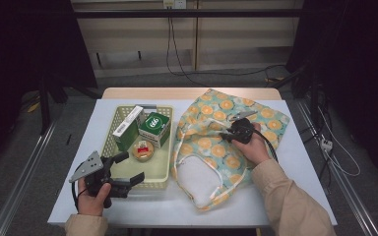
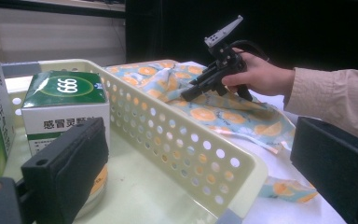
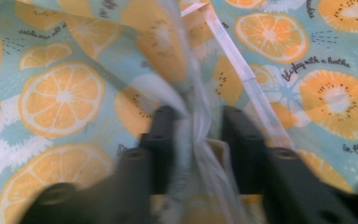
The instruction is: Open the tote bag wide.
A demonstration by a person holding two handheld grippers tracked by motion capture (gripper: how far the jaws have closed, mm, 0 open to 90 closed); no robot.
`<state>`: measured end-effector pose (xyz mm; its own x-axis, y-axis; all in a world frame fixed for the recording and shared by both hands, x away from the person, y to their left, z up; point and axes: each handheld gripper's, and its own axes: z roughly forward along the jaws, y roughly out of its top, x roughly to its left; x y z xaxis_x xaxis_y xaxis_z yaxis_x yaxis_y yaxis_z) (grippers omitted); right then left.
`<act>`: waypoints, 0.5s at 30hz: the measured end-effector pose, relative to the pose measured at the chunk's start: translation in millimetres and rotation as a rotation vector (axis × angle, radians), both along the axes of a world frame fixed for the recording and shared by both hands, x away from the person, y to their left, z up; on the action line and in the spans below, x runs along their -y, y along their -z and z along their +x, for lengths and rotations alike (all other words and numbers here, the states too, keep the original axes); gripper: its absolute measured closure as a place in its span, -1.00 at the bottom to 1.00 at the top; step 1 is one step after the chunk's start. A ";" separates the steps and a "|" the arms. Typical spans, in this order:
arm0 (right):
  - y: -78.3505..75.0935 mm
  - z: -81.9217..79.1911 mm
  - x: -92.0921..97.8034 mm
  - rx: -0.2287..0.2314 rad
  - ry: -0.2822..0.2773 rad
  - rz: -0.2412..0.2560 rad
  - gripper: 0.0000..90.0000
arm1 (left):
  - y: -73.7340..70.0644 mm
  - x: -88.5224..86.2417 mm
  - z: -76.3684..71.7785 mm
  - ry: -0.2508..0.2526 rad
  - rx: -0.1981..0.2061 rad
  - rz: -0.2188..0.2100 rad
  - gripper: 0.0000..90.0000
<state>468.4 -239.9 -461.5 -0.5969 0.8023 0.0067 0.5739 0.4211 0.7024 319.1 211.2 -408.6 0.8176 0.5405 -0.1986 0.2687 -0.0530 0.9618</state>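
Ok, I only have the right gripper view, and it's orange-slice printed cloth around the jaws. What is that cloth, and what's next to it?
Observer: It's a soft fabric tote bag with an orange-slice print, lying flat on the white table, right of a pale yellow perforated plastic basket.
Operator: Where's the left gripper?
Observer: The left gripper is open at the basket's near wall, one jaw inside it and one outside, holding nothing.
Operator: What's in the basket?
Observer: Two green-and-white cardboard boxes and a small round container.
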 end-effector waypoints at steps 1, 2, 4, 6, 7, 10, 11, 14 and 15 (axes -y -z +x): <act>-0.1 0.7 -0.5 0.004 0.002 -0.007 0.68 | 0.0 -0.1 0.1 0.000 -0.001 -0.002 -0.92; -0.4 1.1 -1.0 -0.001 0.007 -0.005 0.74 | -0.2 -0.1 0.1 0.000 -0.001 -0.003 -0.92; -0.7 2.3 -0.9 -0.013 0.005 0.008 0.86 | -0.9 -0.4 0.2 0.001 0.000 -0.002 -0.92; -1.0 2.7 -0.3 -0.017 0.014 0.016 0.97 | -1.6 -1.0 1.0 0.001 0.003 -0.004 -0.92; -1.0 3.0 -0.3 -0.017 0.019 0.016 0.98 | -2.1 -1.2 1.3 0.000 0.003 -0.006 -0.92; -3.9 5.2 0.4 -0.043 0.023 0.030 0.98 | -2.5 -1.8 2.1 -0.004 0.001 -0.010 -0.92; -6.8 6.1 1.5 -0.040 0.024 0.032 0.98 | -2.3 -1.6 2.1 -0.003 -0.001 -0.010 -0.92; -16.7 7.5 3.5 -0.041 0.027 0.059 0.99 | -2.4 -0.6 2.1 -0.004 0.002 0.000 -0.92; -21.2 7.8 4.0 -0.037 0.028 0.059 0.99 | -2.6 -0.3 2.1 -0.002 0.000 -0.001 -0.92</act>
<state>476.2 -243.9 -440.4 -0.5729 0.8161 0.0763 0.6109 0.3631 0.7035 321.2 211.5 -406.0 0.8168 0.5416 -0.1989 0.2683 -0.0514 0.9620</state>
